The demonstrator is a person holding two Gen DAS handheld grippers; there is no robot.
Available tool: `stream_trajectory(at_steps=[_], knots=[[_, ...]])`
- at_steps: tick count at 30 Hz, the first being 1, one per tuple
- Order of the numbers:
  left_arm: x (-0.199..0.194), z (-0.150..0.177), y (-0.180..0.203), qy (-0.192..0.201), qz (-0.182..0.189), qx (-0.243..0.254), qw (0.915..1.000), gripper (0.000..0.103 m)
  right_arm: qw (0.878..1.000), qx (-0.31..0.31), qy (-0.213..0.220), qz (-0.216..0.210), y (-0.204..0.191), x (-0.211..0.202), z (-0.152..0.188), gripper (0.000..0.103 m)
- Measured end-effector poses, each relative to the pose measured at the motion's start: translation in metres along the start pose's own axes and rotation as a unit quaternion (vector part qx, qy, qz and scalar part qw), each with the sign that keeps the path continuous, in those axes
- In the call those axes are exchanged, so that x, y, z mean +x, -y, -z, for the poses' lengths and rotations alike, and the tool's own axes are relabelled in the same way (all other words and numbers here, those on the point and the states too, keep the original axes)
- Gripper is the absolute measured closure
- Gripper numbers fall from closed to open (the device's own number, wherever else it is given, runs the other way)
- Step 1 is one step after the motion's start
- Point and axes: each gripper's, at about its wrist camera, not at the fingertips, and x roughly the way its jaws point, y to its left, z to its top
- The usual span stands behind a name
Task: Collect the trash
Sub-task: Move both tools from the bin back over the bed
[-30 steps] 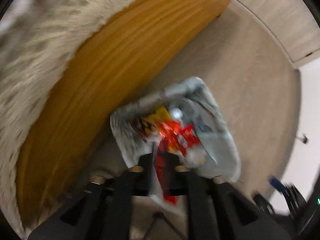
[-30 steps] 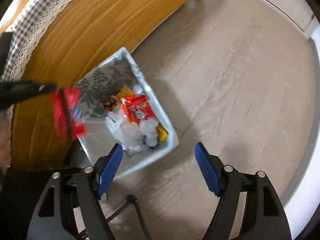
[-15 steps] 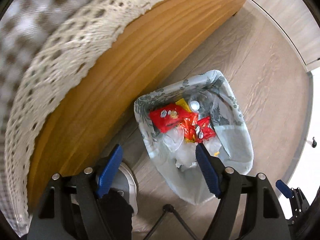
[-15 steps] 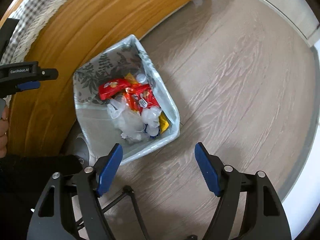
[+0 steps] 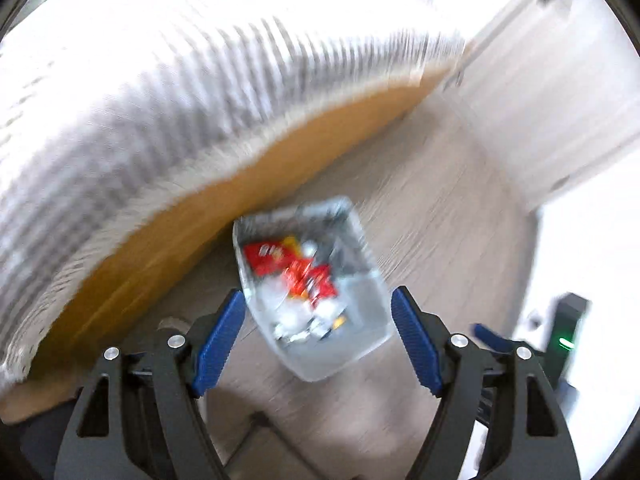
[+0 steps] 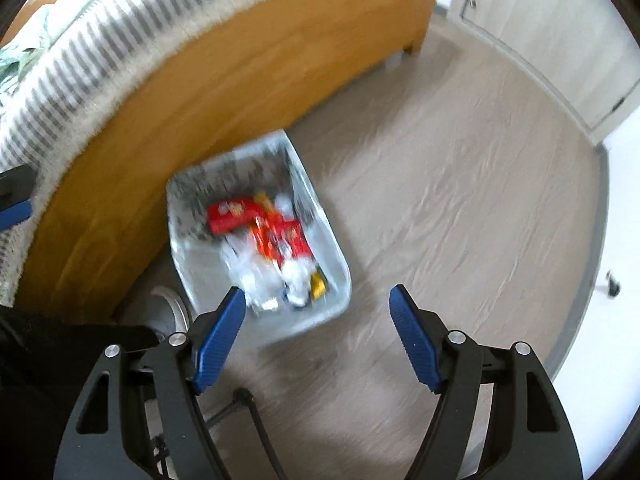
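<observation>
Left wrist view: we see the left hand-held gripper (image 5: 318, 312) spread wide, blue pads (image 5: 218, 344) bare, nothing pinched or touched. It points steeply down over the trash bin (image 5: 348, 352), a pale bin with a plastic liner standing on the wood floor (image 5: 460, 240) right beside the orange wooden bed frame (image 5: 180, 232). Inside the bin we make out a red wrapper (image 5: 266, 258), more red and yellow packets (image 5: 310, 280) and clear crumpled plastic (image 5: 288, 316). Checked bedding (image 5: 160, 100) hangs over the frame. The view is heavily blurred.

Right wrist view: the right hand-held gripper (image 6: 316, 316) is also spread wide and empty, touching nothing, aimed down at the floor (image 6: 460, 208) near the bin's closer edge. The same bin (image 6: 328, 312) sits against the bed frame (image 6: 200, 92), with the red wrapper (image 6: 232, 214) on top, packets (image 6: 286, 240) and clear plastic (image 6: 256, 276) beneath. A dark sleeve (image 6: 48, 344) fills the lower left. Part of the left hand-held gripper (image 6: 14, 200) pokes in at the left edge; from here we cannot tell how open it is.
</observation>
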Motion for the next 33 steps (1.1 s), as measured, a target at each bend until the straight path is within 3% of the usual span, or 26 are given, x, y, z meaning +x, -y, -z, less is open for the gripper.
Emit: stream_trajectory(at_steps=[4,7,10,13,15,18,21,22,28,30,31,33], knots=[[-0.079,-0.006,-0.032,0.093,-0.024,0.018,0.9952,0.025,0.998,-0.016,0.059,-0.021,-0.04,-0.039,-0.027,0.032],[-0.134,-0.013,-0.074,0.179,-0.068,0.014,0.9813,0.015,0.992,-0.04,0.108,-0.047,-0.084,-0.068,-0.041,0.032],[-0.158,-0.021,-0.122,0.2,-0.101,-0.01,0.9746,0.013,0.984,-0.077,0.139,-0.08,-0.131,-0.092,-0.054,0.032],[-0.173,-0.026,-0.193,0.203,-0.106,-0.095,0.9688,0.013,0.975,-0.125,0.164,-0.085,-0.183,-0.109,-0.063,0.032],[-0.184,-0.026,-0.24,0.215,-0.102,-0.154,0.959,0.013,0.97,-0.144,0.176,-0.088,-0.207,-0.116,-0.068,0.032],[-0.197,-0.022,-0.316,0.237,-0.088,-0.249,0.9347,0.013,0.964,-0.168,0.18,-0.1,-0.245,-0.121,-0.071,0.032],[-0.204,-0.018,-0.369,0.247,-0.078,-0.308,0.9155,0.013,0.958,-0.202,0.179,-0.1,-0.282,-0.117,-0.07,0.032],[-0.207,-0.015,-0.389,0.256,-0.086,-0.329,0.9049,0.013,0.956,-0.211,0.179,-0.097,-0.293,-0.112,-0.069,0.032],[-0.23,-0.012,-0.463,0.293,-0.123,-0.382,0.8677,0.013,0.948,-0.248,0.157,-0.124,-0.382,-0.102,-0.084,0.032],[-0.237,-0.013,-0.483,0.297,-0.14,-0.394,0.8581,0.013,0.941,-0.262,0.16,-0.139,-0.421,-0.103,-0.095,0.032],[-0.24,-0.011,-0.493,0.301,-0.151,-0.407,0.8489,0.013,0.937,-0.27,0.166,-0.145,-0.442,-0.105,-0.1,0.032],[-0.248,-0.009,-0.506,0.302,-0.154,-0.42,0.8416,0.013,0.928,-0.289,0.181,-0.15,-0.486,-0.109,-0.112,0.032]])
